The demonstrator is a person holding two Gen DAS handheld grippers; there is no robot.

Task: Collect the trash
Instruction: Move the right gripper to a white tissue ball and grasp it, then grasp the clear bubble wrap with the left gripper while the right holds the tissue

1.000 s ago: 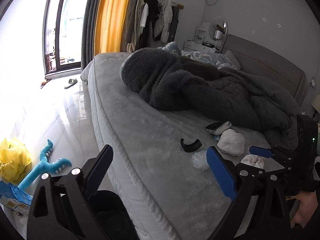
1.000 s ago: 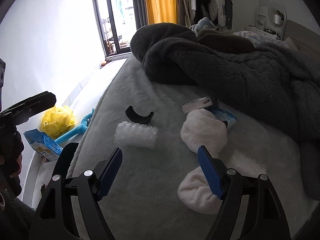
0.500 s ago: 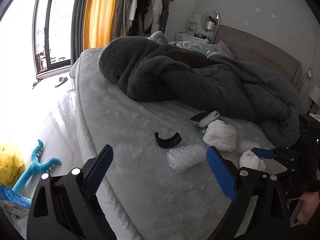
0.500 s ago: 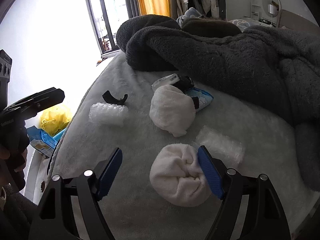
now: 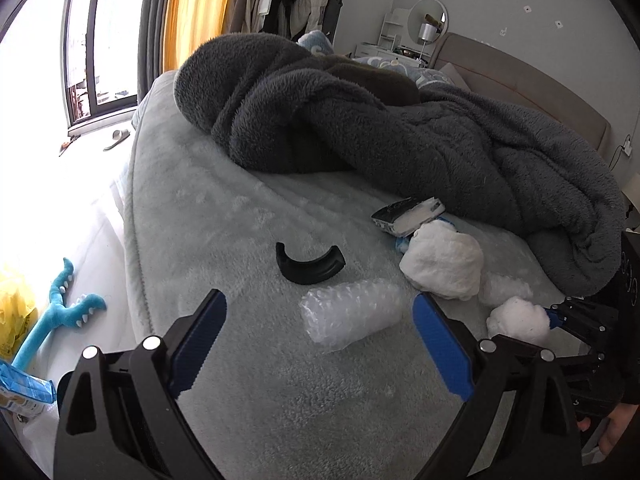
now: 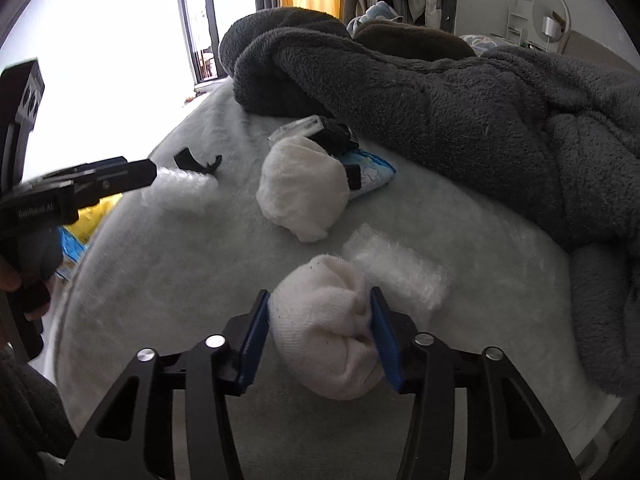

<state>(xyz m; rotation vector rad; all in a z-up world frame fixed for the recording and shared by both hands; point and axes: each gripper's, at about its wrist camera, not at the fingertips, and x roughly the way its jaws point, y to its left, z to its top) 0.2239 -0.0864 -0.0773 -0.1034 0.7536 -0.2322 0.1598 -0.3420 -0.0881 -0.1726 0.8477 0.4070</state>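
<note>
On the grey bed cover (image 5: 240, 216) lies a roll of bubble wrap (image 5: 352, 314), just ahead of my open left gripper (image 5: 320, 344) and level with its fingertips. My right gripper (image 6: 318, 296) has its jaws closing on a white balled sock (image 6: 320, 336), with both blue pads against the sock's sides. The left wrist view shows the same sock (image 5: 518, 320) at the right. Nearby lie a black curved plastic piece (image 5: 310, 266), a bigger white cloth bundle (image 6: 302, 188), a flat bubble-wrap sheet (image 6: 396, 268) and a blue-white wrapper (image 6: 372, 172).
A heaped dark grey blanket (image 5: 400, 132) covers the far side of the bed. A black-and-white pack (image 5: 408, 216) lies at its edge. On the floor to the left are a blue plush toy (image 5: 60, 320), a yellow bag (image 5: 16, 312) and a blue packet (image 5: 24, 388).
The right jaws have come together onto the balled sock, which stood loose between them before. The left gripper has moved forward and down, closer to the bubble wrap roll.
</note>
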